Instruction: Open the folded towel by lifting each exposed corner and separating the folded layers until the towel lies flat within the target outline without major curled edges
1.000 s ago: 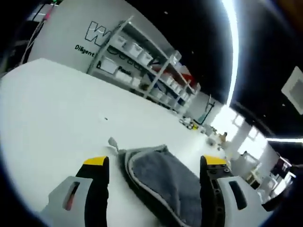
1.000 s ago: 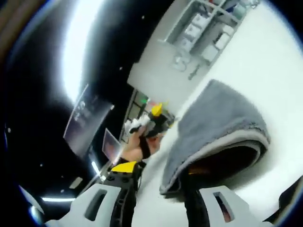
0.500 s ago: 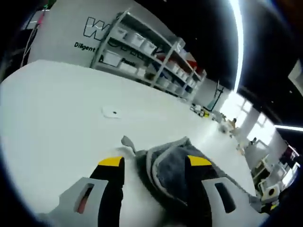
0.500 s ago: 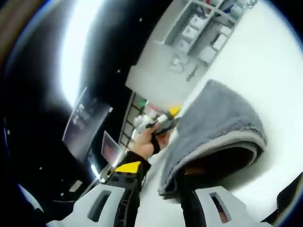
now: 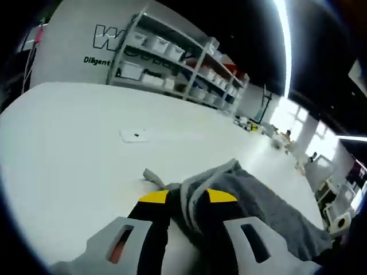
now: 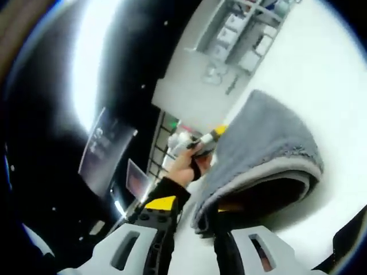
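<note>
A grey towel [image 5: 252, 197] with a lighter hemmed edge lies bunched on the white table [image 5: 69, 143]. My left gripper [image 5: 187, 199] is shut on the towel's near corner, the cloth pinched between its yellow-tipped jaws. In the right gripper view the towel [image 6: 264, 143] arches up as a raised fold, and my right gripper [image 6: 192, 207] is shut on its lower hem. Beyond the fold a person's hand [image 6: 184, 163] holds the left gripper [image 6: 209, 137] at the towel's far edge.
Metal shelves [image 5: 172, 63] with white bins stand along the far wall behind the table. A small white patch [image 5: 135, 135] with a dark dot lies on the table beyond the towel. Bright windows [image 5: 298, 132] are at the right.
My left gripper's jaws went from wide apart around the towel's corner to closed on it. In the right gripper view the hand with the left gripper moved in against the towel's far edge.
</note>
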The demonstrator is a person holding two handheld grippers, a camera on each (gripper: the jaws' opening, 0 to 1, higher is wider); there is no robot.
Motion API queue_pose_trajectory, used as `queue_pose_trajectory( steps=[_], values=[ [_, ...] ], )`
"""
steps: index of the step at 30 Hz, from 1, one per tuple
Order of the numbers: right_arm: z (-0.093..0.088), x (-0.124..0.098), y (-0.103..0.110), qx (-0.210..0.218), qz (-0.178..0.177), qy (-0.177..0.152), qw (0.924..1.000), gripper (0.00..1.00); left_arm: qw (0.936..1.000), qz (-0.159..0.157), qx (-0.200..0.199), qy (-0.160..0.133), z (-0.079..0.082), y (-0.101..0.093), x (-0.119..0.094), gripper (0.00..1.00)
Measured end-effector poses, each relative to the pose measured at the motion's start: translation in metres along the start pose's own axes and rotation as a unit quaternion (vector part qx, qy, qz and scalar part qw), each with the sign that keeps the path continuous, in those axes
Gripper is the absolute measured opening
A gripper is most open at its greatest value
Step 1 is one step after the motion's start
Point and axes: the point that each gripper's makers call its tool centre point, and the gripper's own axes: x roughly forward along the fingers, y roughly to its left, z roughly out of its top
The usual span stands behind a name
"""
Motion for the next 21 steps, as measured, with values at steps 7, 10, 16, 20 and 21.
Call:
queue_pose_trajectory(
  steps=[7,10,16,20,21],
  values=[
    [0.006,-0.003,-0.005,0.007,-0.009,-0.005,0.9999,0.08,0.9998,0.001,-0.01,-0.016,0.005,0.002,-0.003,0.06],
    [0.013,-0.006,-0.008,0.012,-0.012,-0.018,0.9997,0.04,0.9995,-0.005,-0.018,-0.026,0.012,-0.002,-0.007,0.05],
    [0.006,-0.001,-0.001,0.034,0.001,-0.018,0.9992,0.08,0.9993,-0.007,-0.007,-0.037,0.023,-0.013,-0.01,0.04],
    [-0.008,0.004,0.007,0.044,0.007,-0.005,0.999,0.16,0.9991,-0.008,-0.012,-0.039,0.024,-0.015,-0.01,0.04],
    [-0.012,0.006,0.009,0.049,0.009,0.001,0.9988,0.16,0.9991,-0.009,-0.014,-0.039,0.024,-0.015,-0.01,0.04]
  ],
)
